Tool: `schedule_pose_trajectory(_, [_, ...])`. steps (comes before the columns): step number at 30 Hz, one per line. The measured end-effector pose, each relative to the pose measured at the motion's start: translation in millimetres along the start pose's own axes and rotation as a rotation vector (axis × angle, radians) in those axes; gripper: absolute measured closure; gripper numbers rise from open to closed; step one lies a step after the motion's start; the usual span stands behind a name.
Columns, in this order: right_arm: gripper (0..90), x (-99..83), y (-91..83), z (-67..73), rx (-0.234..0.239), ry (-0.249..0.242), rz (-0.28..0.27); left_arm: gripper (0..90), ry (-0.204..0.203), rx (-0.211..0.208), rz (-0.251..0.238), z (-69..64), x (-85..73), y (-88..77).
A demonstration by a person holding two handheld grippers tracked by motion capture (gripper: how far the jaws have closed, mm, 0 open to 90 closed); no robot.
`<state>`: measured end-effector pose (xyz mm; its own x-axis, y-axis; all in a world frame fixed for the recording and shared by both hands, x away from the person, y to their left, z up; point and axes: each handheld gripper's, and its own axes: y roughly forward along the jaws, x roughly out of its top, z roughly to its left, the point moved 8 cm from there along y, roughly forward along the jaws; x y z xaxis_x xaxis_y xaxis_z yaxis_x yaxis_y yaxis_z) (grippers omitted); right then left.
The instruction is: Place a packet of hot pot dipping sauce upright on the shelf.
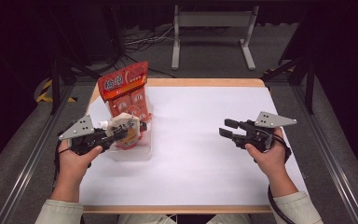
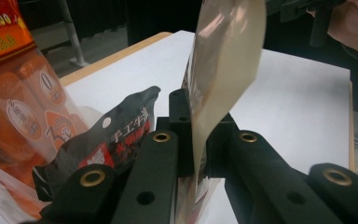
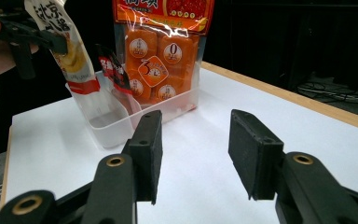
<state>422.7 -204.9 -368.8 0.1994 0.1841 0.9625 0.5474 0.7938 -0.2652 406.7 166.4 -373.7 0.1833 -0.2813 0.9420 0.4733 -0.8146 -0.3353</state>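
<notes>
At the surface's (image 1: 205,154) left edge, the left tongs (image 1: 129,129) are clamped on a cream spouted pouch (image 1: 126,130) held over the clear bin (image 1: 133,151), seemingly mid-packing beside the orange snack bag (image 1: 128,91), while the right tongs (image 1: 227,129) wait apart, empty.

We've got a wooden-edged table (image 1: 205,82) here with a white sheet (image 1: 200,154) covering nearly the whole top, just a strip of wood showing along the far and near edges. Directly on the sheet, over on the left side, sits a clear plastic bin (image 1: 135,151). An orange snack bag (image 1: 129,91) stands upright in its far end, and a small black packet (image 3: 113,70) leans inside it too. The table itself stands on grey floor (image 1: 214,56), with cables (image 1: 142,39) lying on it beyond the far edge.
</notes>
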Motion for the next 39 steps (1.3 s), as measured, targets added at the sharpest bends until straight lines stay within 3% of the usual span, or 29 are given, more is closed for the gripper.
schedule_pose_trajectory(8, [54.1,-2.2,0.1,-3.3,-0.006,0.009,0.002,84.5,-0.034,0.005,-0.034,10.6,-5.1,2.1])
schedule_pose_trajectory(12, [53.7,-3.1,0.7,-4.0,-0.007,0.011,0.003,84.6,-0.023,0.018,-0.022,14.3,-7.3,4.7])
schedule_pose_trajectory(27, [52.6,-2.7,-1.1,-6.6,-0.011,0.017,-0.005,84.7,-0.081,-0.002,0.03,16.2,-33.3,17.3])
schedule_pose_trajectory(32, [52.2,-2.7,0.1,-6.0,-0.007,0.019,-0.006,84.8,-0.073,0.003,0.047,18.5,-37.5,18.3])
schedule_pose_trajectory(39, [51.5,-3.3,0.4,-6.6,-0.008,0.023,-0.006,84.7,-0.094,-0.001,0.073,18.6,-43.9,22.4])
